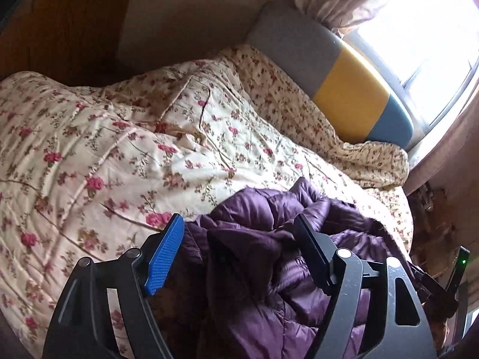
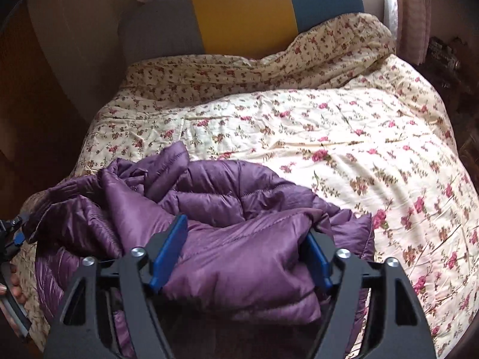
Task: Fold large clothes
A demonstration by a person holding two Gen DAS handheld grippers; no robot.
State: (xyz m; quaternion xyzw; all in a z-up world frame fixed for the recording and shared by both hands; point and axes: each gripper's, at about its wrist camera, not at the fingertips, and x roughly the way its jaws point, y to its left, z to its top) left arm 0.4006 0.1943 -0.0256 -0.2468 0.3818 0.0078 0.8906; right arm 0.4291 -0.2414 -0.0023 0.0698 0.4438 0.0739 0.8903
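Floral quilt (image 2: 344, 137) | purple jacket (image 2: 227, 203) crumpled, near edge cut off; left gripper (image 1: 239, 236), right gripper (image 2: 248, 239) spread wide, unclamped

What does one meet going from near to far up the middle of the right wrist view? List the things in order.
Right gripper, its blue-padded fingers standing open around a fold → crumpled purple quilted down jacket → cream quilt with large pink roses → small-flowered cream sheet → grey, yellow and blue padded headboard.
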